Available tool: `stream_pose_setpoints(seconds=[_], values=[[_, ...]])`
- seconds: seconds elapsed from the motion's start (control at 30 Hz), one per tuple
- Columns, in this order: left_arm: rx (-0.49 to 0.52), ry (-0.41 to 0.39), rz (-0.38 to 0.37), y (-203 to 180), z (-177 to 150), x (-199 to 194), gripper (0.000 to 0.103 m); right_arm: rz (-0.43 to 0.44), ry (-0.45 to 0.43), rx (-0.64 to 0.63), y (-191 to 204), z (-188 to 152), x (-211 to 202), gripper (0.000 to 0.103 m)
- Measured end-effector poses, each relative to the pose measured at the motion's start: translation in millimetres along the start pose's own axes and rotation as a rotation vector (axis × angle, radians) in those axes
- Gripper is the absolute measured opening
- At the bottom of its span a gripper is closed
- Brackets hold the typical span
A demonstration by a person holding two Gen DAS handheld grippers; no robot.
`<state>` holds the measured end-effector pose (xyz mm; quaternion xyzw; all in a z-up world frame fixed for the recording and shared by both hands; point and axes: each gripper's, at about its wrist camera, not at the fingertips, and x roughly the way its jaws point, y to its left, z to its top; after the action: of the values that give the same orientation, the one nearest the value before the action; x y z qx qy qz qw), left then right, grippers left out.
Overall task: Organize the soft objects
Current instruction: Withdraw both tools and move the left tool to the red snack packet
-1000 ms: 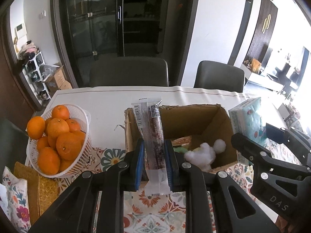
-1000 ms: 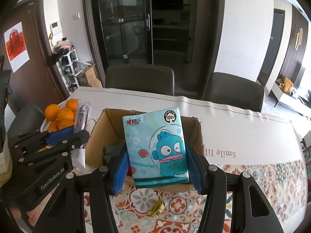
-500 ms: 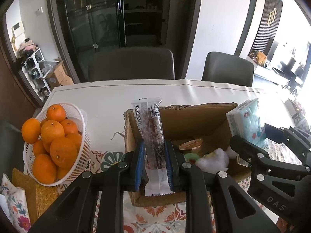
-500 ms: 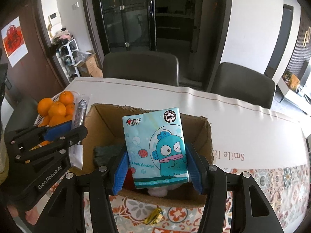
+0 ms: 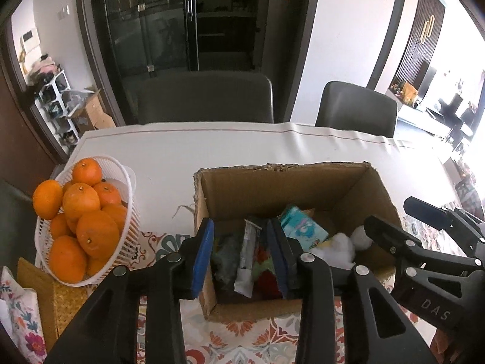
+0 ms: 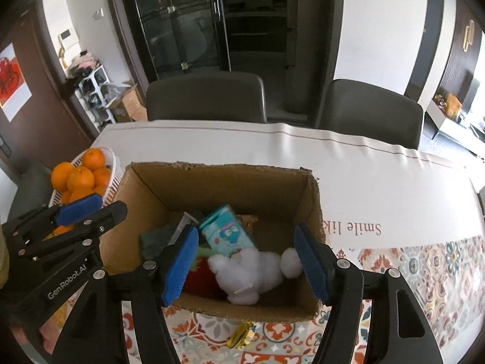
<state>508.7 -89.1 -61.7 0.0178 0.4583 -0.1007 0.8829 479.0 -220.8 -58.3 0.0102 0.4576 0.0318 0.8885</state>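
Hovering over the near edge of the cardboard box (image 6: 306, 188), both tools are letting go. Right gripper (image 6: 247, 261): jaws opening, blue pads wide apart, nothing pressed between them; the tissue pack (image 6: 225, 232) lies loose inside the box, tilted, beyond the white plush toy (image 6: 248, 273). Left gripper (image 5: 241, 256): jaws opening too; the long snack wrapper (image 5: 248, 261) stands in the gap, lower end down among the box contents, and no pad visibly presses on it.

Near, on the patterned cloth in front of the box: a small yellow wrapper (image 6: 242, 333), not yet put away. In the box: a red soft item (image 6: 200, 279) and a dark cloth (image 6: 154, 239) toward the left wall. Left of the box, at the table's left edge: white basket (image 5: 128, 182) of oranges (image 5: 80, 200).

Risks, as I judge them: the snack wrapper could snag on a pad and come back out as the left tool lifts. Both tools crowd one opening, so a careless withdrawal could knock them together or nudge the box.
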Motion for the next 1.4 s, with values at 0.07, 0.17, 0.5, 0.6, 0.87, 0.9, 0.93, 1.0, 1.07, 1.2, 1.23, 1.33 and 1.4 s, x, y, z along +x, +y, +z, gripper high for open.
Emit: stream_pose_setpoints(seconds=[0.07, 0.17, 0.5, 0.6, 0.87, 0.9, 0.93, 1.0, 1.07, 1.2, 1.23, 1.33, 1.4], values=[[0.007, -0.012, 0.005, -0.6, -2.6, -7.3, 0.036, -0.006, -0.003, 0.008, -1.1, -3.6, -7.0, 0.067], [0.025, -0.024, 0.016, -1.8, -9.9, -19.8, 0.036, -0.007, -0.016, 0.023, -0.1, -12.0, -17.4, 0.067], [0.063, -0.061, 0.034, -2.6, -55.0, -60.2, 0.036, -0.008, -0.046, 0.052, 5.7, -60.3, -55.2, 0.067], [0.073, -0.057, 0.027, -2.8, -71.0, -68.9, 0.036, -0.003, -0.040, 0.053, 9.7, -76.0, -63.0, 0.067], [0.078, -0.022, 0.023, 0.0, -121.7, -85.3, 0.036, 0.005, -0.017, 0.059, 19.5, -123.9, -77.9, 0.067], [0.079, -0.014, 0.020, 0.0, -128.0, -86.3, 0.036, 0.003, -0.014, 0.057, 20.8, -129.7, -79.9, 0.067], [0.080, -0.006, 0.018, 0.2, -134.2, -87.0, 0.036, 0.001, -0.007, 0.058, 21.5, -137.3, -81.2, 0.067], [0.078, 0.011, 0.014, 1.3, -148.2, -87.7, 0.036, 0.003, 0.003, 0.060, 22.8, -147.3, -82.2, 0.067], [0.081, 0.029, 0.013, 1.1, -161.8, -87.7, 0.036, 0.002, 0.021, 0.061, 24.1, -159.7, -81.7, 0.067], [0.086, 0.069, 0.002, 0.1, -188.3, -87.3, 0.036, 0.007, 0.049, 0.066, 24.6, -179.3, -80.6, 0.067], [0.087, 0.077, -0.003, 0.3, -193.4, -87.2, 0.036, 0.010, 0.056, 0.070, 24.6, -184.4, -80.5, 0.067], [0.094, 0.102, -0.014, -2.3, -209.1, -86.4, 0.036, 0.012, 0.077, 0.078, 24.7, -199.3, -79.5, 0.067], [0.104, 0.119, -0.019, -2.9, -218.2, -84.9, 0.036, 0.014, 0.094, 0.086, 25.0, -208.7, -78.1, 0.067]])
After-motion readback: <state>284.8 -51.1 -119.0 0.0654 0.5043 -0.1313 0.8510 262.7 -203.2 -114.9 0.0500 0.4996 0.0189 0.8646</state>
